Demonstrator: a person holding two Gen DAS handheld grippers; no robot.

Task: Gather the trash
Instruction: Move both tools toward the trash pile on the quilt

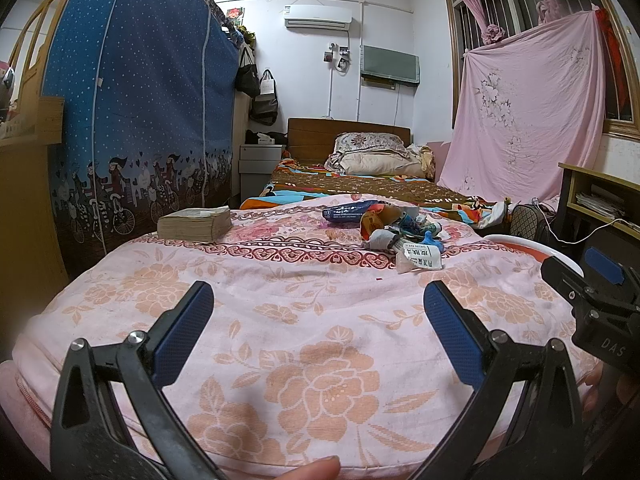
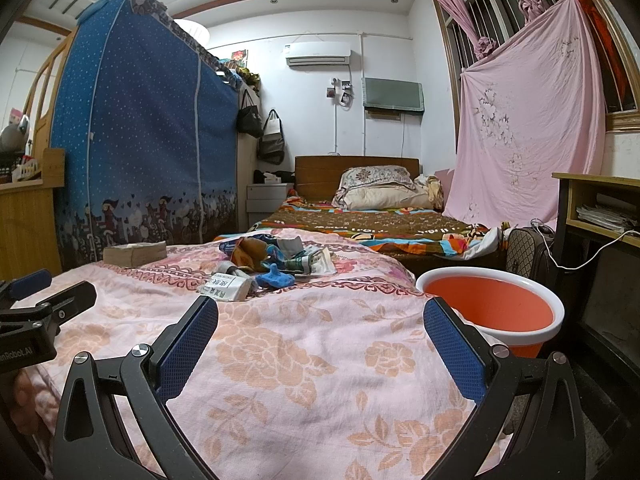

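- the left gripper [image 1: 318,304] hovers low over the near end of the floral bedspread [image 1: 280,344], its blue-padded fingers [image 1: 182,332] spread wide and grasping nothing.
- the right gripper [image 2: 320,320] hangs beside it over the same bedspread, fingers [image 2: 188,344] likewise released and empty; each gripper shows at the edge of the other's view.
- just off the bed's right edge stands an orange bucket [image 2: 490,308] with a white rim, near the right gripper.
- farther along the bedspread lies the trash pile [image 1: 390,226]: a white printed wrapper [image 1: 420,258] nearest, a crumpled blue scrap [image 2: 274,276] beside it, then orange and blue packaging heaped together behind.
- to the left of the pile, apart from it, rests a thick old book [image 1: 195,222].
- beyond, a second bed carries a brown patterned blanket [image 1: 360,186] and stacked pillows [image 1: 372,154] against a wooden headboard.
- a blue fabric wardrobe [image 1: 148,100] stands left; a pink sheet [image 1: 528,108] hangs at the window on the right.
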